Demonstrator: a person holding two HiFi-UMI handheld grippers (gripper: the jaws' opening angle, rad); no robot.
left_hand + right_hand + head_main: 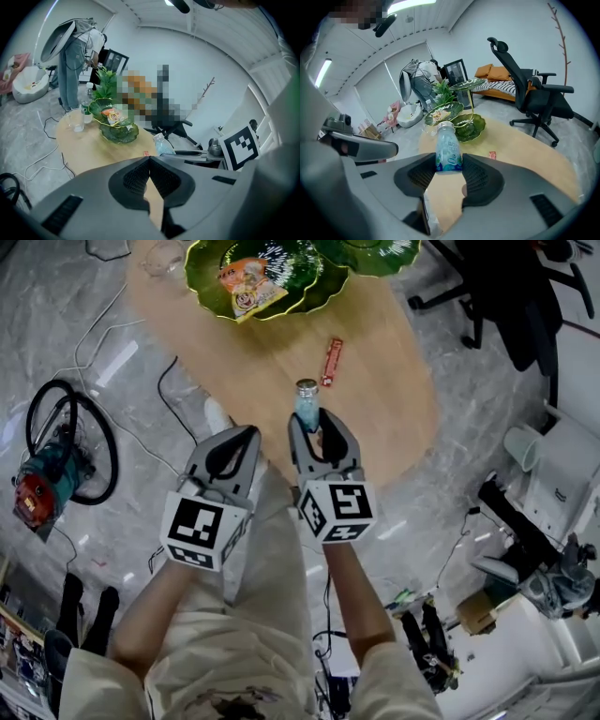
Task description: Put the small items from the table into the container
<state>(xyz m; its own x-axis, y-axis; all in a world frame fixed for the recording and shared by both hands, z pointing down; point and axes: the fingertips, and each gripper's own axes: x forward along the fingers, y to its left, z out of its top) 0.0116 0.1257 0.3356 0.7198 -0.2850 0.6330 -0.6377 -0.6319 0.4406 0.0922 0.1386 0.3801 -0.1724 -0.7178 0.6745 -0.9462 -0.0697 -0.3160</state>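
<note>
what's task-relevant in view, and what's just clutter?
Job:
- bottle, clamped in the right gripper
- red packet on the table
- green leaf dish, likely the container, holding a snack packet

Lying about:
- drinking glass on the table
- office chair
- floor cables

Bright, even indoor light; fisheye-warped edges; mosaic patches; sharp focus.

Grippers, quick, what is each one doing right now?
Left gripper: closed, nothing in it.
Right gripper: closed on the small bottle.
</note>
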